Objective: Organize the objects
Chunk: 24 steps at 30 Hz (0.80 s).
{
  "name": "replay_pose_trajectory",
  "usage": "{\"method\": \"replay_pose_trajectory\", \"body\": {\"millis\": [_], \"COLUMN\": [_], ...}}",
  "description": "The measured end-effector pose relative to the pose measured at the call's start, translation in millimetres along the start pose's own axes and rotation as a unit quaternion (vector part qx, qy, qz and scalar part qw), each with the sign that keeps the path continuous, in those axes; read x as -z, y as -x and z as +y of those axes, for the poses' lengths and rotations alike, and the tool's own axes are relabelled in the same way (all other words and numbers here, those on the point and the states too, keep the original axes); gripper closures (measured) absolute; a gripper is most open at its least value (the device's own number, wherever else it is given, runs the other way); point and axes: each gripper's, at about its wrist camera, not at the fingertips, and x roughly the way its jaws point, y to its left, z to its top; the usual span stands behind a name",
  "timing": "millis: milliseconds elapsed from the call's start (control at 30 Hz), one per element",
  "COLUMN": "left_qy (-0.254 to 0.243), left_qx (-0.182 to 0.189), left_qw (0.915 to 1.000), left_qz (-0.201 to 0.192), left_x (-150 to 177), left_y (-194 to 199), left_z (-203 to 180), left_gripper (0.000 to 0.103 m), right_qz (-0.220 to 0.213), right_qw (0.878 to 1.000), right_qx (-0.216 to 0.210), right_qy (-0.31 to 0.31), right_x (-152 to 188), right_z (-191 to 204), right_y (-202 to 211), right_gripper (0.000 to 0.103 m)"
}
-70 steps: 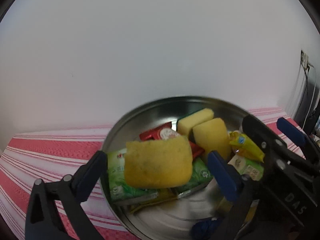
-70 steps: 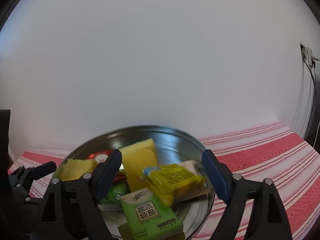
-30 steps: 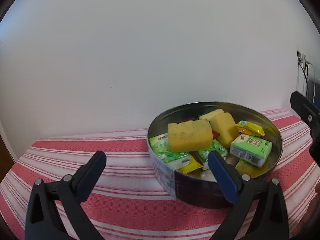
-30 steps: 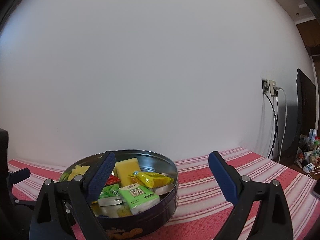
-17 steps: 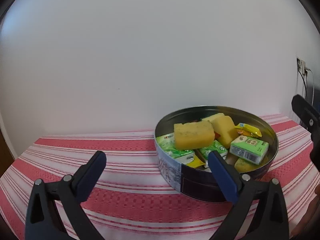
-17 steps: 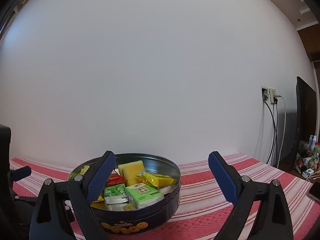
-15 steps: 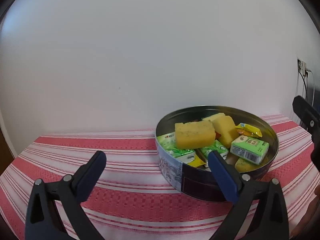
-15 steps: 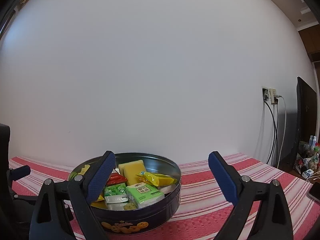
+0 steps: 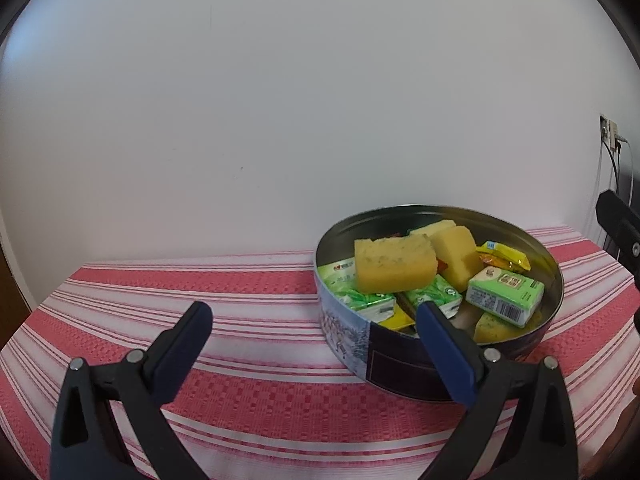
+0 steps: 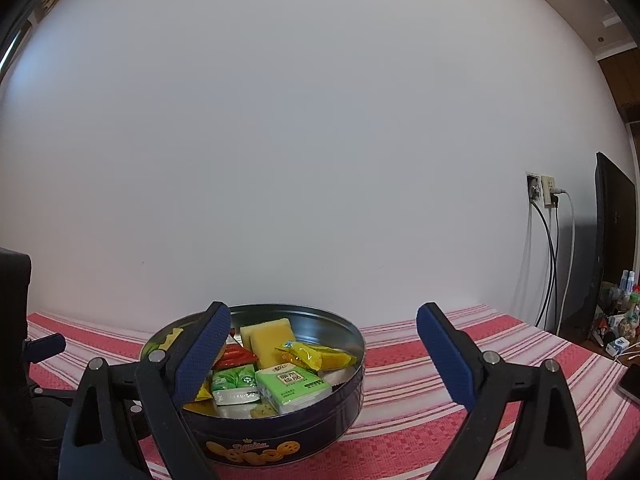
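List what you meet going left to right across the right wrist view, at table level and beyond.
Left gripper → round tin of sponges and packets → wall socket with cables → dark panel → small bottles → phone at the table's edge.

Tablecloth (image 9: 248, 312): red-pink with white stripes, woven check texture in the red bands. Wall (image 10: 320, 140): plain white. Round tin (image 10: 280, 436): dark navy outside with gold cookie shapes and gold lettering, silver metal inside; from the left wrist view part of its side shows a pale blue-white printed scene. Sponges (image 9: 394, 266): yellow, top one speckled with dark flecks. Tissue pack (image 9: 506, 294): light green with white end and black barcode. Other packs (image 10: 234, 388): green and white with leaf print. Snack packet (image 10: 316, 354): yellow with blue and orange trim. Sachet (image 10: 236, 356): red. Left gripper (image 9: 312, 344) and right gripper (image 10: 324, 348): black frames, blue pads, silver rivets. Cables (image 10: 550, 256): black and white.
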Motion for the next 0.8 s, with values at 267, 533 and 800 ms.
{"method": "replay_pose_trajectory", "body": {"millis": [267, 533, 800], "left_qy": [-0.003, -0.003, 0.000], "left_qx": [0.002, 0.003, 0.000], "left_qw": [1.0000, 1.0000, 1.0000], "left_qz": [-0.002, -0.002, 0.003], "left_x": [1.0, 1.3, 0.9], "left_y": [1.3, 0.8, -1.4], "left_z": [1.3, 0.7, -3.4], "left_gripper": [0.000, 0.000, 0.000], "right_qz": [-0.004, -0.006, -0.005], "right_qw": [1.000, 1.000, 1.000], "right_qx": [0.003, 0.002, 0.004], "right_qy": [0.001, 0.004, 0.003], "right_x": [0.7, 4.2, 3.6], "right_z": [1.3, 0.2, 1.8], "right_y": [0.3, -5.0, -4.9], "right_gripper": [0.007, 0.007, 0.007]}}
